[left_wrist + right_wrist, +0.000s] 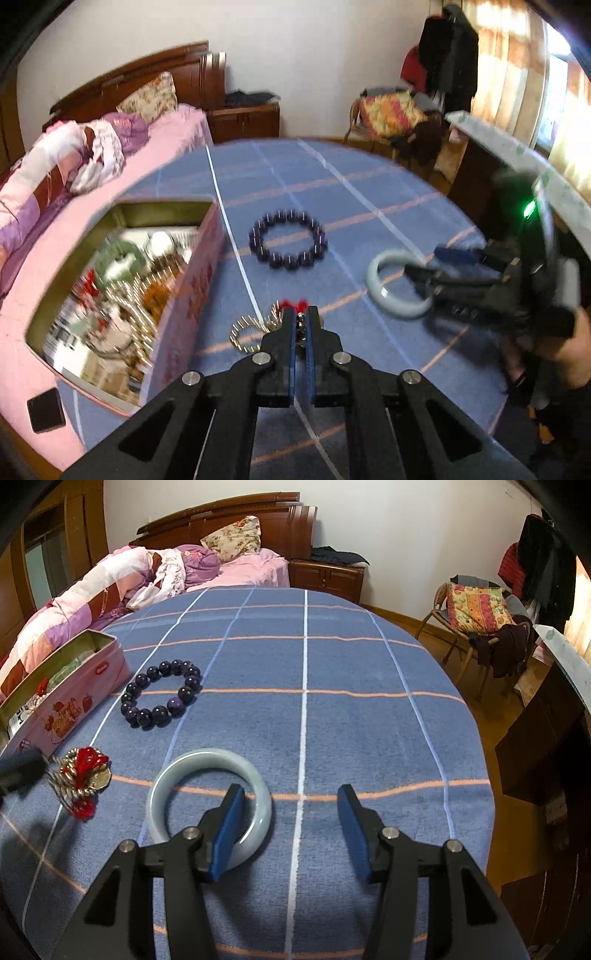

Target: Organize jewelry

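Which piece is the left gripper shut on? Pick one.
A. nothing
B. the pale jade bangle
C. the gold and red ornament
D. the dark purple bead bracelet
C: the left gripper is shut on the gold and red ornament; the bangle and bead bracelet lie apart on the cloth.

Jade bangle (208, 805) beside open jaws

Pale bangle (208, 808) flat beside beads (161, 693)
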`<state>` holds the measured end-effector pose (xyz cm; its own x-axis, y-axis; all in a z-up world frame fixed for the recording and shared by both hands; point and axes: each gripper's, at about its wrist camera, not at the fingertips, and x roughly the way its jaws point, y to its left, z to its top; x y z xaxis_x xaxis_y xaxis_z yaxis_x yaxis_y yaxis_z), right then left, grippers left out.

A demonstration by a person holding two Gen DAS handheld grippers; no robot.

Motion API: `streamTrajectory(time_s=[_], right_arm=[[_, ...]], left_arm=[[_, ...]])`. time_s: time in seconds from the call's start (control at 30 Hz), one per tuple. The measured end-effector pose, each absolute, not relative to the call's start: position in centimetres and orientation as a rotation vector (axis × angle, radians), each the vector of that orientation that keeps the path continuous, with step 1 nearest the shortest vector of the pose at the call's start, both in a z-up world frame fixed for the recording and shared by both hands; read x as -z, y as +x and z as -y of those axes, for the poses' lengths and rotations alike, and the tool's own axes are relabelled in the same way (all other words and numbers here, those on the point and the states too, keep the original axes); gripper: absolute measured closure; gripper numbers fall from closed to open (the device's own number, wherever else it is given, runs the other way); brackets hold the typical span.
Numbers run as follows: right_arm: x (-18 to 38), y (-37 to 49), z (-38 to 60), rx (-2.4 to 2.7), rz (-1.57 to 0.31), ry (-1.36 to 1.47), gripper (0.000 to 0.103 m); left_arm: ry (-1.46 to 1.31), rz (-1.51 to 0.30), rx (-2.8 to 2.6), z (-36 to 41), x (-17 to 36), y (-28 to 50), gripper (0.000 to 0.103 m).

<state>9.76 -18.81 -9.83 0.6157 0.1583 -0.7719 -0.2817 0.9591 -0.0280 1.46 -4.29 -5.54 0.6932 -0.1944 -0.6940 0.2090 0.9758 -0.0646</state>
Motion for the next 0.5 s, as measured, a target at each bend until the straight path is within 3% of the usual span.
streamTrajectory(time_s=[0.5], right_arm=[[9.9,9.8,18.9,-0.261,-0.87,-0.156,0.052]], left_arm=[[-0.059,-0.644,0.228,1.6,0.4,0.6,0.1]])
